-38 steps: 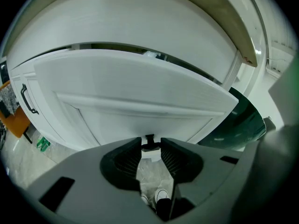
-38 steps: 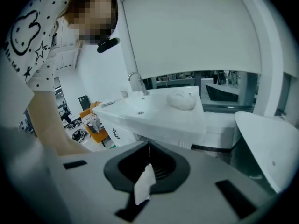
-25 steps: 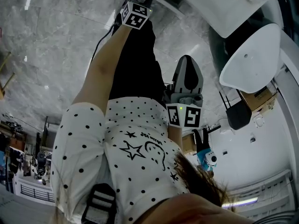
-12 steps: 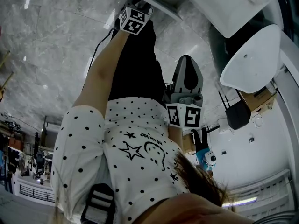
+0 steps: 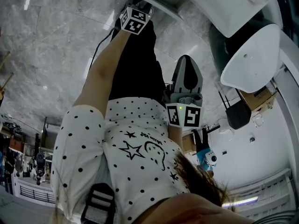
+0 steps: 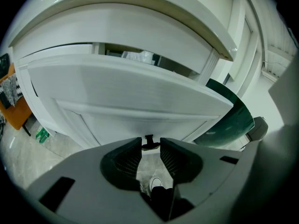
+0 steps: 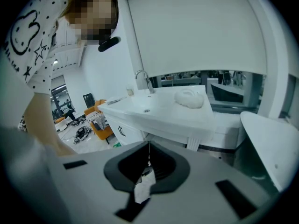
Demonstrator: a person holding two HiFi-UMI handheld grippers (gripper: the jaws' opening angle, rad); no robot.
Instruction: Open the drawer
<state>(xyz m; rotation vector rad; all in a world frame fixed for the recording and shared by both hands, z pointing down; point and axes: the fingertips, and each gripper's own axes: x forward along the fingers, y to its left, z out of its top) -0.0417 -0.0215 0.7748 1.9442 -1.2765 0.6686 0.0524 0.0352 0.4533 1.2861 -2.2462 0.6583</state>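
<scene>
The white drawer [image 6: 126, 92] stands pulled partly out of the white cabinet, and a dark gap above its front shows something pale inside. My left gripper [image 6: 150, 146] has its jaws shut on the small dark drawer knob [image 6: 149, 140] at the lower middle of the front. In the head view the left gripper [image 5: 139, 6] reaches up on an outstretched arm to the drawer's edge [image 5: 154, 1]. My right gripper [image 5: 187, 59] hangs lower by the person's side, away from the drawer. Its jaws [image 7: 148, 149] are shut with nothing between them.
A dark green rounded body [image 6: 233, 120] stands right of the cabinet. A white round seat [image 5: 252, 62] is at the right. The right gripper view shows a white sink counter [image 7: 159, 115] with a tap [image 7: 142, 78]. Grey marble floor [image 5: 46, 55] spreads to the left.
Early in the second, the left gripper drew back a little with the knob, bringing the drawer front further out. Since half a second ago nothing has moved. The right gripper stayed put.
</scene>
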